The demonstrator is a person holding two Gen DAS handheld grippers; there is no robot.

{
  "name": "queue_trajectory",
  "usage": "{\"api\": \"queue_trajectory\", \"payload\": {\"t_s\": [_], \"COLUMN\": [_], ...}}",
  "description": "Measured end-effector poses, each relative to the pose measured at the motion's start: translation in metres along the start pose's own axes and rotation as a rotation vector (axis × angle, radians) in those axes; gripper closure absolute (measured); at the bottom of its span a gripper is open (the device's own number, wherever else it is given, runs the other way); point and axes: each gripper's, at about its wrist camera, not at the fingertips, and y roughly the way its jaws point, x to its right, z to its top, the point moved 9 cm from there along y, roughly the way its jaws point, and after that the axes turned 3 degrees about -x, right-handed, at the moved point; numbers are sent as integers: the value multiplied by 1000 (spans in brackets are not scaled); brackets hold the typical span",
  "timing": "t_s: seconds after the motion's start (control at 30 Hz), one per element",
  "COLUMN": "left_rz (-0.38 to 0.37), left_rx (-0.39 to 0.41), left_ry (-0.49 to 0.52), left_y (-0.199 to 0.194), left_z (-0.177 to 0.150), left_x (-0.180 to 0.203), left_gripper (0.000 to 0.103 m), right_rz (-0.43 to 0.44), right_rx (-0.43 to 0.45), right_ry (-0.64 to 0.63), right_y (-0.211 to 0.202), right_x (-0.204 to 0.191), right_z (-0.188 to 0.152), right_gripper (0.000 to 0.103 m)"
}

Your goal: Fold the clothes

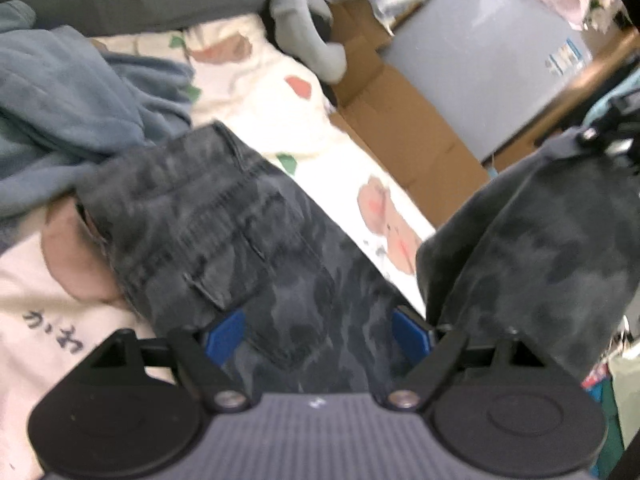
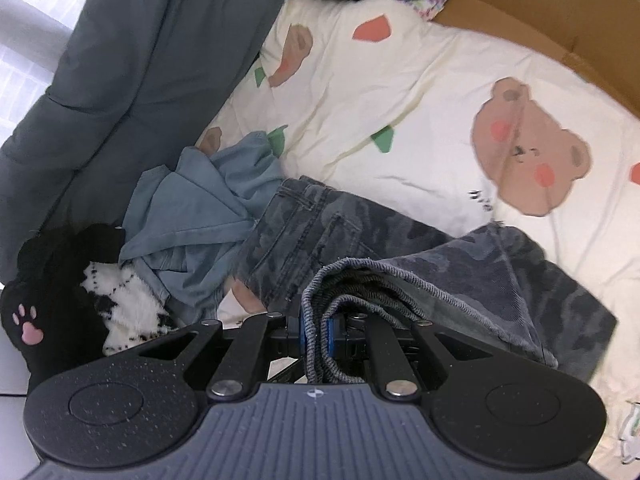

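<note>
Left wrist view: left claw [image 1: 318,334] is standing wide open w/ the blue pads on either side of the camo trousers [image 1: 224,220], which are lying across the bear-print bedspread [image 1: 280,120]; the cloth is passing between the pads, but whether they are pressing on it I can't tell. To the right, a second part of the same trousers is hanging up off the bed in a raised fold, w/ a dark clamp-like shape at its top edge, prob. the other claw, too blurred to be sure. A blue garment [image 1: 68,92] is bunched at left, a grey plush toy [image 1: 304,28] and cardboard [image 1: 400,120] are sitting beyond the bed edge. Right wrist view: right claw [image 2: 316,336] is pinching shut on the hem of the trousers [image 2: 340,220], several layers of stitched edge bunching between its pads. The waistband end is lying flat on the bedspread [image 2: 400,80] nr the blue garment [image 2: 200,208], w/ a black paw-print sock [image 2: 36,304] just beside that and a dark grey quilt [image 2: 140,60] along the bed's far side. Step in hand, as I'm reading it: folding the leg end over toward the waistband. Next move is prob. calling for the hem to be laid square on the waistband, the left claw steadying the mid-section, then letting go w/o dragging the layers askew.
</note>
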Motion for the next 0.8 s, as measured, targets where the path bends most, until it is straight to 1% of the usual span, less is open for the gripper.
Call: {"api": "queue_trajectory", "payload": {"t_s": [0.13, 0.27, 0.37, 0.5, 0.57, 0.63, 0.67, 0.73, 0.77, 0.8], "left_rz": [39, 90, 119, 145, 157, 172, 181, 199, 207, 215], "left_rx": [42, 76, 100, 111, 114, 115, 116, 120, 122, 125], "left_ry": [-46, -113, -155, -170, -179, -197, -205, -216, -220, -224], "left_y": [-2, -9, -16, -20, -22, -23, -24, -27, -29, -31], "left_z": [10, 15, 17, 15, 12, 9, 7, 4, 3, 3], "left_x": [-18, -43, -60, -70, -75, -80, -83, -88, -90, -92], "left_gripper": [20, 21, 21, 21, 21, 21, 21, 21, 21, 21], "right_rz": [-25, -59, -72, -110, -122, -131, -134, -141, -146, -148], "right_rx": [-21, -36, -78, -143, -177, -215, -232, -258, -272, -288], "right_ry": [24, 50, 28, -10, -24, -33, -39, -58, -65, -70], "right_y": [41, 83, 116, 160, 182, 202, 210, 222, 227, 231], "right_x": [-4, -4, -11, -21, -26, -32, -36, -45, -49, -54], "right_z": [13, 27, 35, 41, 45, 47, 48, 51, 52, 52], "right_gripper": [94, 94, 94, 92, 86, 83, 79, 79, 74, 71]}}
